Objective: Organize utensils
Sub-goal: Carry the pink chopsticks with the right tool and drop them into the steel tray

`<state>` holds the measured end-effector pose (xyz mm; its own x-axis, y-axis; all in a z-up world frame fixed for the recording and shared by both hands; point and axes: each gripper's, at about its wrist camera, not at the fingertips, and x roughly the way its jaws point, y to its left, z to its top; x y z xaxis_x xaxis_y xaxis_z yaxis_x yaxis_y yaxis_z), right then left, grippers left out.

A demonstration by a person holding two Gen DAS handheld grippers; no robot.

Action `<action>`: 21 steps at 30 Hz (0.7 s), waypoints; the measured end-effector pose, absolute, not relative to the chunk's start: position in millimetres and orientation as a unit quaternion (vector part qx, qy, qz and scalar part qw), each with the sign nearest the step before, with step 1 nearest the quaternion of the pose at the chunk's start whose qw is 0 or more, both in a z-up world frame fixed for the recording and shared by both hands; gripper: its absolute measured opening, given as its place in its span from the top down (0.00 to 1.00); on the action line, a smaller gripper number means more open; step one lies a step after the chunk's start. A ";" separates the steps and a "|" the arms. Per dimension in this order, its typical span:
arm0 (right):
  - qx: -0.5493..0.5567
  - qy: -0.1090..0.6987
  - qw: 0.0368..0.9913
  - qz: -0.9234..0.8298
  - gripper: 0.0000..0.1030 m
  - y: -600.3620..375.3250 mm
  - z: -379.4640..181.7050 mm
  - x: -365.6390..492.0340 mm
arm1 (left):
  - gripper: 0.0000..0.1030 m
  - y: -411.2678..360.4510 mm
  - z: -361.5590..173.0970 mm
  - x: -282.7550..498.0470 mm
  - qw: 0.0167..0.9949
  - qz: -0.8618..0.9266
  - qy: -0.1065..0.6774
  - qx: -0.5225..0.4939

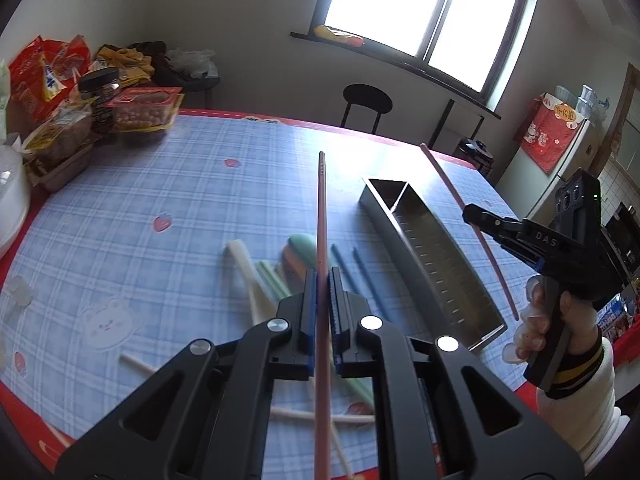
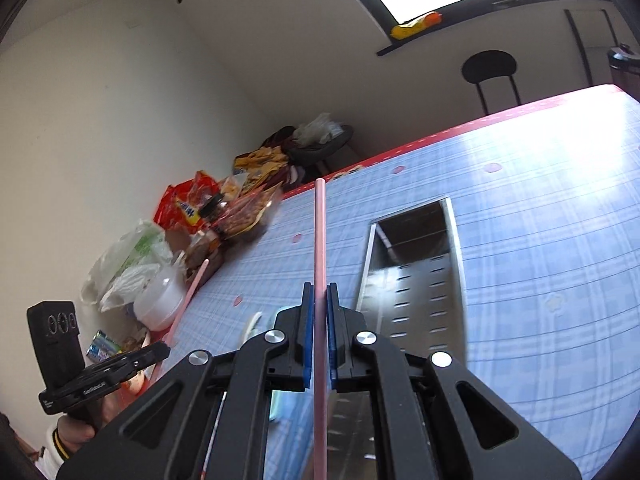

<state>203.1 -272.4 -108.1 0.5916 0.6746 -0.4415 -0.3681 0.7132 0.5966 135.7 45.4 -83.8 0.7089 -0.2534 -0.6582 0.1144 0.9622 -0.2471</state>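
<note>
My left gripper (image 1: 323, 276) is shut on a pink chopstick (image 1: 321, 208) that points up and away over the table. My right gripper (image 2: 319, 292) is shut on a second pink chopstick (image 2: 320, 232); in the left wrist view that right gripper (image 1: 472, 212) holds its chopstick (image 1: 460, 204) above the long metal utensil box (image 1: 432, 264). The box (image 2: 420, 280) has a divider near its far end and looks empty. Below my left gripper lie blue chopsticks (image 1: 362, 276), green chopsticks (image 1: 272, 280), cream chopsticks (image 1: 136, 364) and pastel spoons (image 1: 300, 252) on the blue checked tablecloth (image 1: 160, 184).
Snack bags and a jar (image 1: 96, 96) crowd the far left corner of the table, with a white container (image 1: 12, 208) at the left edge. A black chair (image 1: 366, 104) stands beyond the far edge. A hand in a striped cuff (image 1: 568, 344) holds the right gripper.
</note>
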 end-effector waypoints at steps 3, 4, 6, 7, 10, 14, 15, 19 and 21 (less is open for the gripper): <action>0.264 0.348 0.854 0.284 0.94 -295.4 -121.4 219.0 | 0.90 14.4 -87.6 163.7 0.909 -0.122 0.383 -0.113; 0.275 0.351 0.850 0.281 0.94 -301.7 -125.5 222.1 | 0.90 4.4 -89.4 172.9 0.905 -0.128 0.388 -0.118; 0.291 0.360 0.842 0.278 0.94 -309.0 -134.3 227.6 | 0.90 -14.5 -93.1 189.8 0.900 -0.137 0.396 -0.123; 0.297 0.365 0.837 0.278 0.94 -313.0 -137.2 231.0 | 0.90 -23.0 -95.5 196.7 0.897 -0.140 0.400 -0.125; 0.316 0.378 0.824 0.279 0.94 -316.7 -146.3 236.8 | 0.90 -43.2 -105.3 215.5 0.887 -0.151 0.412 -0.146; 0.326 0.391 0.817 0.272 0.94 -316.6 -153.7 239.2 | 0.90 -62.2 -121.5 234.8 0.876 -0.150 0.429 -0.161; 0.326 0.393 0.816 0.271 0.94 -316.1 -154.6 239.4 | 0.90 -64.7 -125.9 238.5 0.873 -0.150 0.434 -0.165; 0.320 0.402 0.817 0.261 0.94 -313.9 -156.0 243.1 | 0.90 -70.3 -141.8 251.4 0.864 -0.144 0.449 -0.175; 0.317 0.406 0.818 0.257 0.94 -312.7 -157.4 243.9 | 0.90 -74.3 -146.6 257.0 0.863 -0.138 0.453 -0.177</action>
